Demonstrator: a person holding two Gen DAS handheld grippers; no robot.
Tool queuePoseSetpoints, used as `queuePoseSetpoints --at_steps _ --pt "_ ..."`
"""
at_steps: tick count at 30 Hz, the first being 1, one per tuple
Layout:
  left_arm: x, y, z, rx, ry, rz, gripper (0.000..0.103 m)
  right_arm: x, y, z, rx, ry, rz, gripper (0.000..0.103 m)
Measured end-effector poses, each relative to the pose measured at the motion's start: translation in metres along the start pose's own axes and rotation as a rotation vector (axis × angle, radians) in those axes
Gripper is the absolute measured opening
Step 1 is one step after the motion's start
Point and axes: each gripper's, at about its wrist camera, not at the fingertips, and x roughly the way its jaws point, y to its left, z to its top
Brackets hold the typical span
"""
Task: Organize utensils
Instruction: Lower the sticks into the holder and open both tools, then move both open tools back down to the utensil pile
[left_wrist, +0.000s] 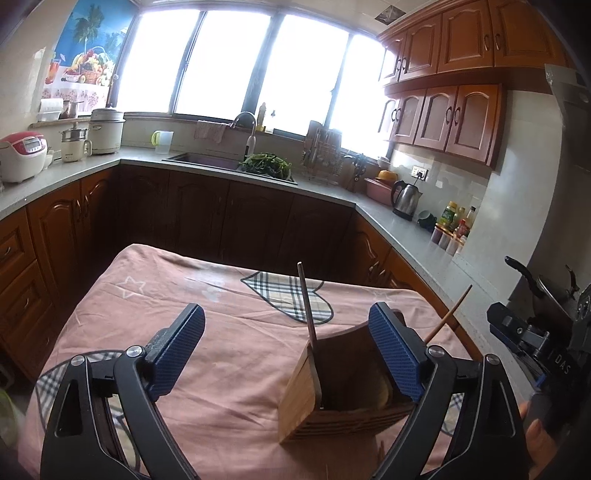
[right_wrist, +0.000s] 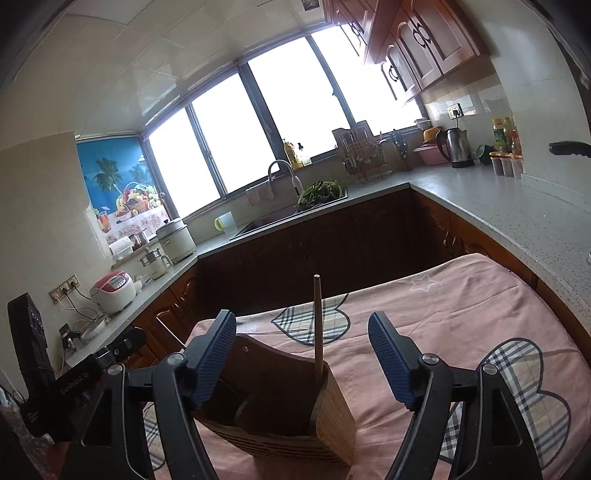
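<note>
Wooden utensil holder (left_wrist: 343, 387) stands on the pink-clothed worktop (left_wrist: 221, 332), lower centre-right of the left wrist frame, lower centre of the right wrist frame (right_wrist: 284, 413).

Left hand-held gripper (left_wrist: 286, 349): spread wide, holding nothing. Its right pad overlaps the holder's far right rim in the picture; contact cannot be told.

Right hand-held gripper (right_wrist: 301, 354): also spread, empty. Its left pad sits over the holder's left rim, so the holder lies ahead, toward the left of the gap.

The holder lies low between the two grippers, close under both; neither is clearly nearer.

Dark metal utensil handle (left_wrist: 308, 306) rises from the holder's left corner in the left view, long axis near upright, tipped slightly to upper left. Wooden chopstick (right_wrist: 317, 328) stands near upright at the holder's right corner in the right view; in the left view it leans up-right behind the pad (left_wrist: 448, 314).

Writing: "DAS" on the black device at right edge of the left view (left_wrist: 563, 363); "GenRobot.AI" on the black body at lower left of the right view (right_wrist: 74, 384). Bottle labels on the counter are too small to read.
</note>
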Motion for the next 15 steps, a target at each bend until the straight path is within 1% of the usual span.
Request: queuePoseSetpoints --at_steps 2,9,15 --pt "-0.007 0.003 -0.008 -0.003 0.027 -0.011 0.095 -0.01 -0.001 -0.005 0.012 0.006 0.003 0.081" --pt "-0.029 0.011 -0.045 -0.012 0.126 -0.018 0.095 -0.043 -0.006 -0.03 0.029 0.042 -0.009 0.081" --pt "-0.042 0.016 -0.073 -0.017 0.182 -0.016 0.095 -0.065 -0.013 -0.052 0.049 0.077 -0.036 0.081"
